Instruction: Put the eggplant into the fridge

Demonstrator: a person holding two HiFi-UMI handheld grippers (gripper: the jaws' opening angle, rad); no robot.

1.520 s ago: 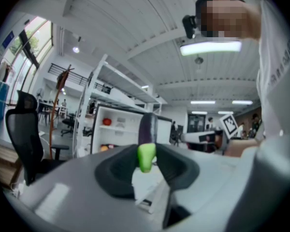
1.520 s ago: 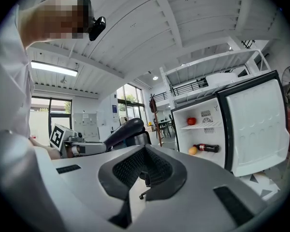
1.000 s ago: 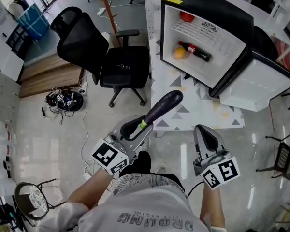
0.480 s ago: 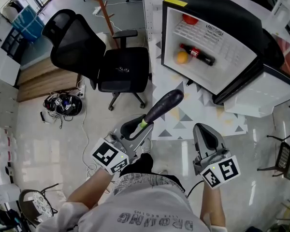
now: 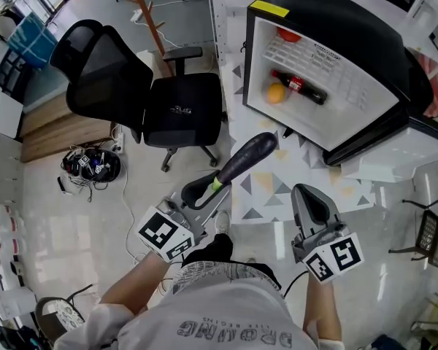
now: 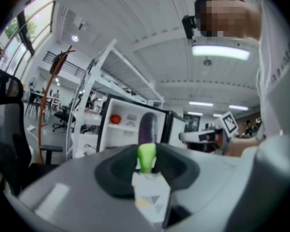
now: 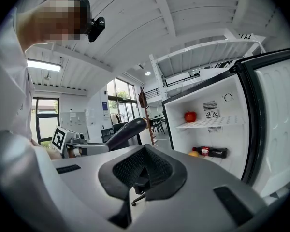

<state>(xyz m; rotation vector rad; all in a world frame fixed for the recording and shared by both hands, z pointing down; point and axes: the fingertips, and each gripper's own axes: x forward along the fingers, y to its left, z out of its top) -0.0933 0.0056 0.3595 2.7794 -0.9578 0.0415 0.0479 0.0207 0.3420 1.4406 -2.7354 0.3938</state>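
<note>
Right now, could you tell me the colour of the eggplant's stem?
The eggplant stem is bright green, clearest in the left gripper view.

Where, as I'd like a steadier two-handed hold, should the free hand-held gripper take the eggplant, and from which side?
Around the purple body of the eggplant, about mid-length, coming from its right. The left hand-held gripper holds only the green stem end, so the long body sticks out free, and the empty right hand-held gripper is beside it.

Upside-down print on the shirt [image 5: 226, 308], bottom of the head view, reads roughly "DRONG". The chair [image 5: 179, 111] logo and the fridge [image 5: 328, 9] label are too small to read.
</note>
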